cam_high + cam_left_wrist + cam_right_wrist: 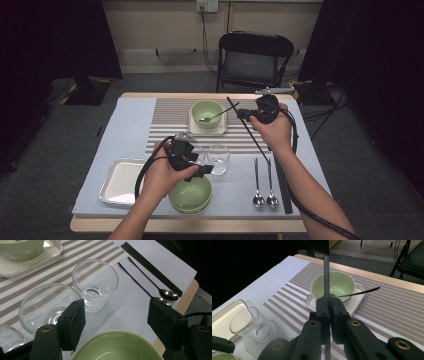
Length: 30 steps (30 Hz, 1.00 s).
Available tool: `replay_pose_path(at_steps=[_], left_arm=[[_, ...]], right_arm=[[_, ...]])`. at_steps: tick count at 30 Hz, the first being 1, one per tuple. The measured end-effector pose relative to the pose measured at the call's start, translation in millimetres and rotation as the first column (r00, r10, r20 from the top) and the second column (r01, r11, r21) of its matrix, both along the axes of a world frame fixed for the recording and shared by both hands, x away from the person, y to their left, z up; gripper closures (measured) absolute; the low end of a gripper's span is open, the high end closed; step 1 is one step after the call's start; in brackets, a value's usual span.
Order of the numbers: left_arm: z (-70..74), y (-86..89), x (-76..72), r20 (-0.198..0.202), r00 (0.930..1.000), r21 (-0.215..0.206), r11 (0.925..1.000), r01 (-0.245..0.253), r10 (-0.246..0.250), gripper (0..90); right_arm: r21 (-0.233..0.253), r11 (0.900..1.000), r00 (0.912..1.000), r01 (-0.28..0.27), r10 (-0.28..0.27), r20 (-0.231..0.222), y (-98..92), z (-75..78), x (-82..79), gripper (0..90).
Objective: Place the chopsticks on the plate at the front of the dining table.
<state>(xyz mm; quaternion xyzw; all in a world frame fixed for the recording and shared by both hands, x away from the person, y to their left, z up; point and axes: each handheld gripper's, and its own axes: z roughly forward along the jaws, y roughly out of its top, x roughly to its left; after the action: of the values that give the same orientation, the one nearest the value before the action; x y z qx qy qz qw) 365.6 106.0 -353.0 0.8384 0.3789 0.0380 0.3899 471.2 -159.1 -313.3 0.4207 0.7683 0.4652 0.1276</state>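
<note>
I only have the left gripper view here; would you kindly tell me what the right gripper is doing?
Observer: The right gripper is shut on one black chopstick.
Operator: Thank you. Where is it holding that?
Observer: Above the striped mat, just right of the far green bowl.
Operator: Is anything inside that bowl?
Observer: Yes, a spoon rests in it, with its handle sticking out over the rim.

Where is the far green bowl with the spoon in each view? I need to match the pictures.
High view: far green bowl, top centre.
Left gripper view: bowl at top-left corner, cut off.
Right gripper view: bowl at centre, behind the held chopstick.
Shared landmark: the striped mat under it.
</note>
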Motion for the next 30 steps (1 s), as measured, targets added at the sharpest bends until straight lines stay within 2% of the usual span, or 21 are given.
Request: replay_pose_path(at_steps=[8,12,20,24,30], left_arm=[[-1.4,-2.9,1.2,0.004,1.0000,-0.020,0.9998,-0.001,0.001,30.6],[-1.9,-4.0,1.3,-0.005,1.0000,-0.015,0.9999,0.001,-0.001,30.6],[-3.8,-7.1,3.8,-0.014,0.9999,-0.044,0.9990,-0.005,0.004,31.2],[-4.7,-8.3,4.4,-0.020,0.9996,-0.064,0.9977,-0.023,0.022,31.2],[-5.4,-9.9,5.4,-0.032,0.9994,-0.079,0.9967,-0.019,0.016,31.3]], right_arm=[[0.007,1.000,0.9998,-0.020,0.020,0.005,11.4,1.1,-2.1,86.6],[0.008,1.000,0.9996,-0.028,0.028,0.001,17.4,-0.5,-2.9,86.6],[0.012,0.998,0.9986,-0.053,0.053,0.000,32.8,0.1,-4.3,86.6],[0.019,0.998,0.9977,-0.067,0.067,0.003,39.9,2.1,-5.7,86.6],[0.022,0.996,0.9957,-0.092,0.092,0.010,50.4,4.7,-8.2,86.6]])
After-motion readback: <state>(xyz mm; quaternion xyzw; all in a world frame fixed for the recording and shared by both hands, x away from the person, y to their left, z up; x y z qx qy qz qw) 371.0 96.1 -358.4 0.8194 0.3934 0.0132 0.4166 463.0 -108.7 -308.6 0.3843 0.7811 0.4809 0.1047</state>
